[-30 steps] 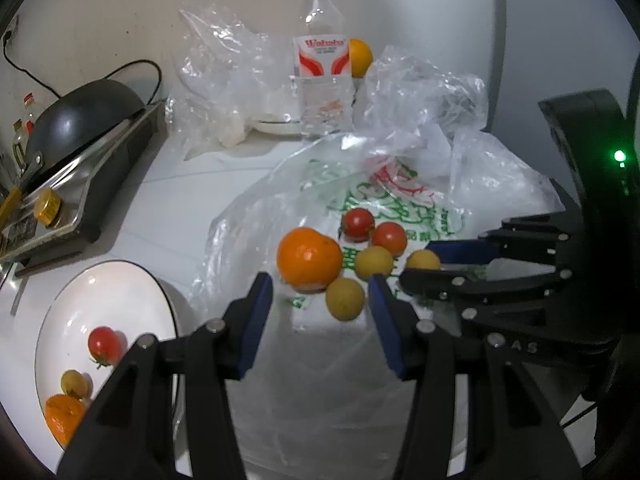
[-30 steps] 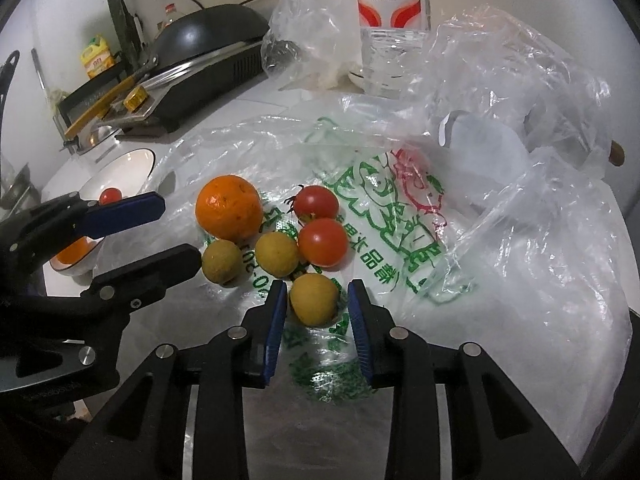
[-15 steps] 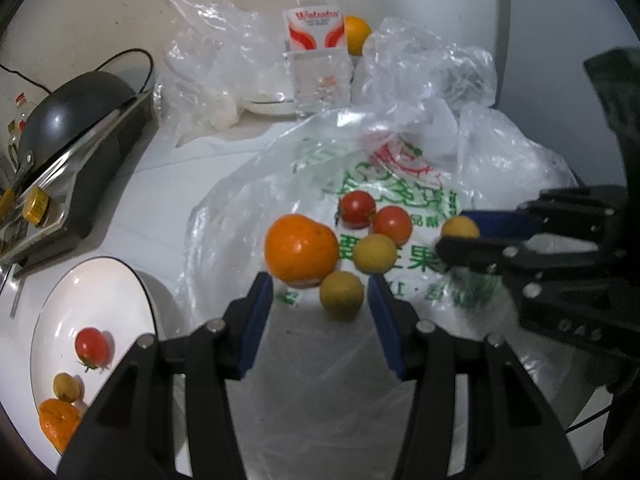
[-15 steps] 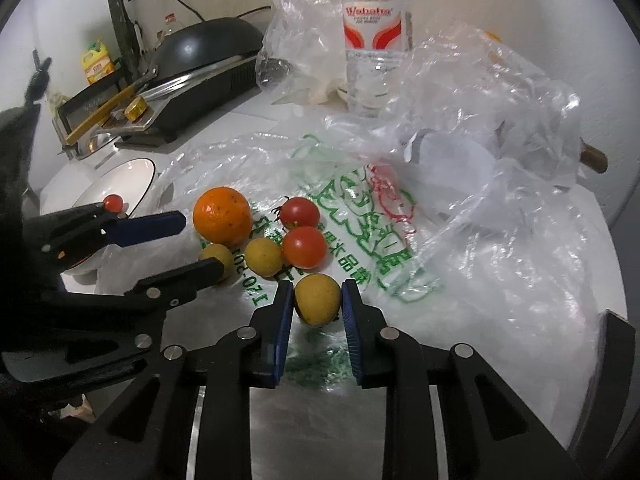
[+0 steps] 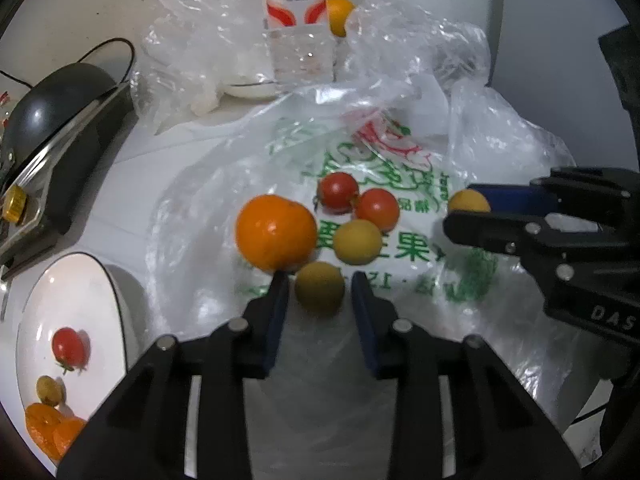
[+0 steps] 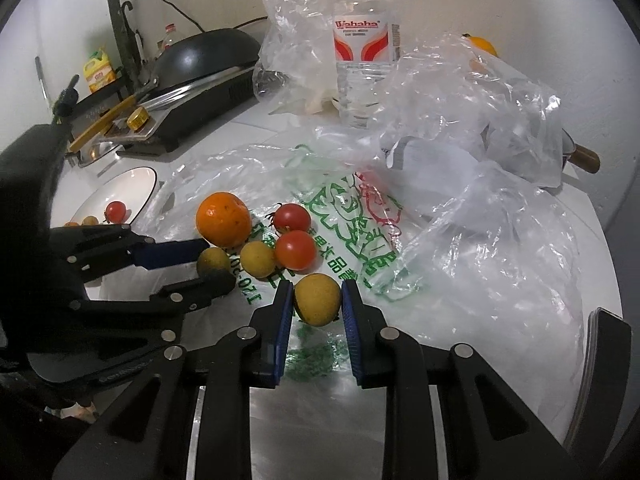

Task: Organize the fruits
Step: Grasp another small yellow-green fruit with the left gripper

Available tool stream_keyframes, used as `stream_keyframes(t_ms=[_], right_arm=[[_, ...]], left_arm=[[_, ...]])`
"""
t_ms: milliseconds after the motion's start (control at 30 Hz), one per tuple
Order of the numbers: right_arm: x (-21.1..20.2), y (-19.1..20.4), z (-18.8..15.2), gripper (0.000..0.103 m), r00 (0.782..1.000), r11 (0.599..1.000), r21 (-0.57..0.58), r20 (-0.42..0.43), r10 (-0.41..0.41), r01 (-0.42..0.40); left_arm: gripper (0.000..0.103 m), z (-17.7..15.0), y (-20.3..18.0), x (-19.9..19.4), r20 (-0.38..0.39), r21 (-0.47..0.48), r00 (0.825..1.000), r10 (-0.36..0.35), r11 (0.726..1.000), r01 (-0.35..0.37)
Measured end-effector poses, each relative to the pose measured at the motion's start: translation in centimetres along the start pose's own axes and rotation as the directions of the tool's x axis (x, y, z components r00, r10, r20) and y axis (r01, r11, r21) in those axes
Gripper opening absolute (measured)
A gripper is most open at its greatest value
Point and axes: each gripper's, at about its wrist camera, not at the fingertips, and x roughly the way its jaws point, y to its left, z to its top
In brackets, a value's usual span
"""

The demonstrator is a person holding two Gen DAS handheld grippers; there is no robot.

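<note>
On a flattened plastic bag (image 5: 400, 152) with green print lie an orange (image 5: 276, 236), two red tomatoes (image 5: 338, 192) and small yellow fruits. My left gripper (image 5: 319, 284) straddles a yellow-green fruit (image 5: 320, 294). Its jaws are closing, and a thin gap still shows on each side of the fruit. My right gripper (image 6: 316, 296) is shut on another yellow fruit (image 6: 317, 300), held just above the bag. A white plate (image 5: 40, 300) at the left holds a tomato, a small yellow fruit and orange pieces.
A water bottle (image 5: 298, 32) and crumpled clear bags (image 5: 192, 40) stand at the back, with another orange (image 5: 339, 14) behind them. A black cooker (image 5: 52, 120) sits at the far left. A wooden handle (image 6: 584, 160) pokes out at the right.
My left gripper came forward and down over the yellow-green fruit and its jaws narrowed around it. My right gripper closed on its yellow fruit and lifted it slightly.
</note>
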Motion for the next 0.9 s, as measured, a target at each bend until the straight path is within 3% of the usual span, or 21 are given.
stream_keyframes(t_ms=[167, 467, 900], right_arm=[[-0.3, -0.2, -0.1, 0.026, 1.000, 1.000, 0.007, 0.008, -0.005, 0.005], [-1.0, -0.2, -0.4, 0.026, 1.000, 1.000, 0.010, 0.017, -0.016, 0.016], [-3.0, 1.6, -0.4, 0.026, 0.998, 0.999, 0.005, 0.051, -0.044, 0.044]], left_arm=[[0.026, 0.1, -0.4, 0.1, 0.006, 0.019, 1.000, -0.002, 1.000, 0.002], [0.026, -0.1, -0.7, -0.3, 0.026, 0.022, 1.000, -0.012, 1.000, 0.012], [0.026, -0.7, -0.3, -3.9, 0.090, 0.021, 0.995, -0.049, 0.999, 0.047]])
